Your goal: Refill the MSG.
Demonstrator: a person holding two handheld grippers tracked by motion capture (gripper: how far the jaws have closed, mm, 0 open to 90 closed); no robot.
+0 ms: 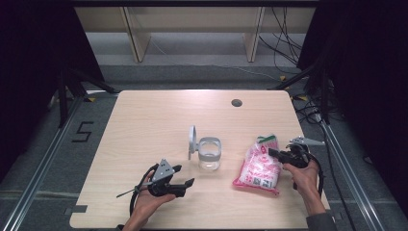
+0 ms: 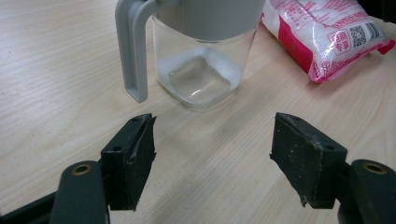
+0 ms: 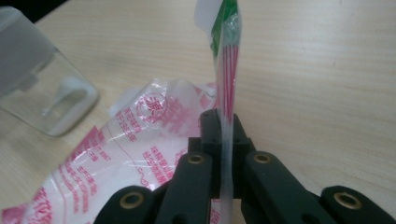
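A clear jar (image 1: pixel 209 155) with a grey collar and an open hinged lid stands at the middle of the table; it looms close in the left gripper view as the jar (image 2: pixel 201 70), a little white residue at its bottom. A pink-and-white plastic bag (image 1: pixel 259 166) of white grains lies to its right. My right gripper (image 1: pixel 275 153) is shut on the bag's upper edge; in the right gripper view the bag's film (image 3: pixel 226 116) is pinched flat between the jaws. My left gripper (image 1: pixel 184 175) is open, empty, just short of the jar.
The light wooden table (image 1: pixel 144 120) has a round cable hole (image 1: pixel 236 102) at the back right. Cables trail on the floor beyond the table's right edge. A floor marking "5" lies to the left.
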